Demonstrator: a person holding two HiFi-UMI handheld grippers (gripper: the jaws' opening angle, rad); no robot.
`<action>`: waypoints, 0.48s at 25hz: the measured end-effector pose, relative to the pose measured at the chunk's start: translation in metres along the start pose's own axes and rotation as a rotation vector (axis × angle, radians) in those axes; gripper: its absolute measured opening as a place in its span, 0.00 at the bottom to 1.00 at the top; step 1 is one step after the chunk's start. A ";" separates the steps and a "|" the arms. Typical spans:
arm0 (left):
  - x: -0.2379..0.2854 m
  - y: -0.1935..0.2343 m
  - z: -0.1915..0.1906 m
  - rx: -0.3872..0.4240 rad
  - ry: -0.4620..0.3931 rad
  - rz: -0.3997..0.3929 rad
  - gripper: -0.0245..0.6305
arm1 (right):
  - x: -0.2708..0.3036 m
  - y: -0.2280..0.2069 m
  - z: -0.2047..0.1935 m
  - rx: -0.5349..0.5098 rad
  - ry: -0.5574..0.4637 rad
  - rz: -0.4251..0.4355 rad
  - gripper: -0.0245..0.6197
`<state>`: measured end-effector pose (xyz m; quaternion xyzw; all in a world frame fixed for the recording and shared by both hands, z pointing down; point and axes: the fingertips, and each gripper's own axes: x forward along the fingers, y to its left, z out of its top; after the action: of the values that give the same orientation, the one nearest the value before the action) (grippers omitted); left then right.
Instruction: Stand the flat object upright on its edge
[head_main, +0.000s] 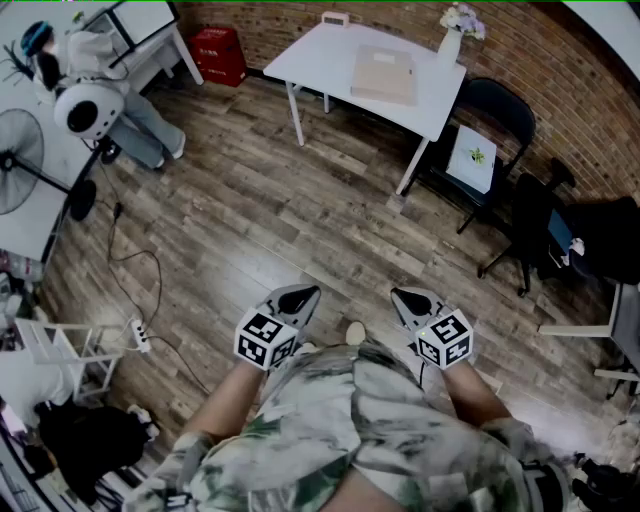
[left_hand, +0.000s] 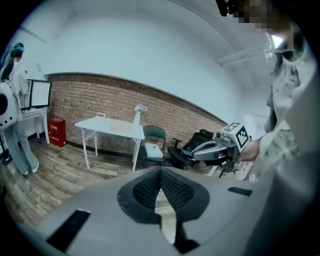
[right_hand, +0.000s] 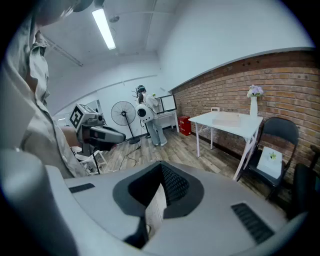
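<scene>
A flat beige object lies on the white folding table by the brick wall, far from me across the wooden floor. It also shows on the table in the right gripper view as a flat beige object. My left gripper and right gripper are held close to my body, side by side, both shut with nothing between their jaws. The left gripper points toward the table; the right gripper points the same way.
A vase of flowers stands on the table's right corner. A folding chair with a white cushion and a black office chair stand to its right. A red box, a fan, a person and a floor cable with power strip are on the left.
</scene>
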<state>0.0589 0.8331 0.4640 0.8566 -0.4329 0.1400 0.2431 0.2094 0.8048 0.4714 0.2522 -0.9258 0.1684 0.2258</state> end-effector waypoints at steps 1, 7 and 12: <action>0.009 -0.002 0.006 0.014 0.003 0.008 0.07 | -0.003 -0.009 0.003 -0.009 0.000 0.003 0.07; 0.069 -0.012 0.039 0.137 0.043 0.054 0.07 | -0.012 -0.072 0.015 -0.036 -0.014 0.017 0.07; 0.106 0.000 0.055 0.068 0.043 0.050 0.07 | -0.006 -0.114 0.016 -0.012 -0.027 0.006 0.07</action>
<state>0.1230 0.7324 0.4652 0.8501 -0.4440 0.1789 0.2195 0.2702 0.7071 0.4778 0.2505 -0.9305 0.1600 0.2140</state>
